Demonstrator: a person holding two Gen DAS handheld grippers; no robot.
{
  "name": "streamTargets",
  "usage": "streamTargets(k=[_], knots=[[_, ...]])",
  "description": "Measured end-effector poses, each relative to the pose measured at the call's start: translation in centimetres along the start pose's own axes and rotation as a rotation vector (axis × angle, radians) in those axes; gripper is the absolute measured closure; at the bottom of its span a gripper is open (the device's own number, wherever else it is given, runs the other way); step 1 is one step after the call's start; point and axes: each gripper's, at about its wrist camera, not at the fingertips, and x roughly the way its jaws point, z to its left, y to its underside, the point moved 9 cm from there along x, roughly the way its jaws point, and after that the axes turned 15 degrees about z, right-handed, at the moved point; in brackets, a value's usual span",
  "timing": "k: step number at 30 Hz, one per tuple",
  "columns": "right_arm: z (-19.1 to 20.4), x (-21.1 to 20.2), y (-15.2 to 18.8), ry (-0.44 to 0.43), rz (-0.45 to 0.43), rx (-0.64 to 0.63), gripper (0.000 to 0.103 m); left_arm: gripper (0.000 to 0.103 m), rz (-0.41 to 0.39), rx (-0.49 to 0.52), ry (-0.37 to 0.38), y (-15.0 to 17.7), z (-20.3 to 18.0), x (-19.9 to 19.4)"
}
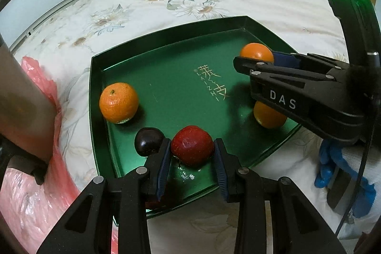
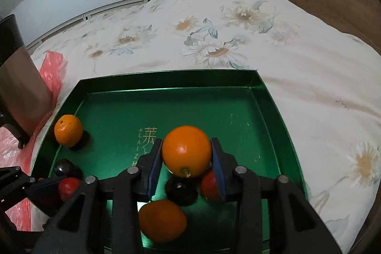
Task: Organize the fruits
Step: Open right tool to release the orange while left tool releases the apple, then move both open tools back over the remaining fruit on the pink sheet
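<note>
**Both tongs loaded over the green tray**

On the flowered bed sits the green tray [image 1: 100, 58], and we hold fruit above it with both tongs. Our left tongs [image 1: 192, 150] are closed on a red strawberry [image 1: 192, 151], a dark cherry [image 1: 148, 141] just beside it. Our right tongs [image 2: 187, 160] clamp an orange [image 2: 186, 151] half-wide. Two more oranges lie in the tray, one at its left wall [image 1: 119, 102], one under the right tongs [image 2: 162, 220].
</note>
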Motion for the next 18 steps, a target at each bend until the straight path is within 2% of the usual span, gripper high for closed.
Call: streamTargets(k=[2, 3, 4, 5, 6, 7, 13, 18], knots=[[0.0, -0.1, 0.1, -0.002, 0.002, 0.004, 0.052, 0.072, -0.002, -0.01, 0.017, 0.1, 0.1, -0.2], [0.1, -0.2, 0.1, -0.001, 0.004, 0.003, 0.044, 0.072, -0.004, -0.02, 0.029, 0.1, 0.3, -0.3], [0.1, -0.2, 0.1, -0.006, 0.004, 0.003, 0.03, 0.071, -0.006, -0.028, 0.04, 0.0, 0.5, -0.4], [0.2, -0.3, 0.1, -0.01, 0.003, 0.005, 0.002, 0.063, -0.015, -0.037, 0.054, 0.0, 0.7, -0.8], [0.1, -0.4, 0.1, -0.004, 0.002, 0.009, 0.0, 0.057, -0.025, -0.043, 0.059, -0.1, 0.9, -1.1], [0.1, -0.5, 0.2, 0.0, 0.0, 0.011, 0.0, 0.056, -0.036, -0.049, 0.061, -0.2, 1.1, -1.5], [0.2, -1.9, 0.4, -0.005, -0.007, 0.027, 0.0, 0.052, -0.085, -0.045, 0.074, 0.2, 1.8, -4.7], [0.9, -4.6, 1.3, -0.006, -0.017, 0.021, 0.0, 0.051, -0.117, -0.071, 0.078, 2.0, 3.0, -7.8]])
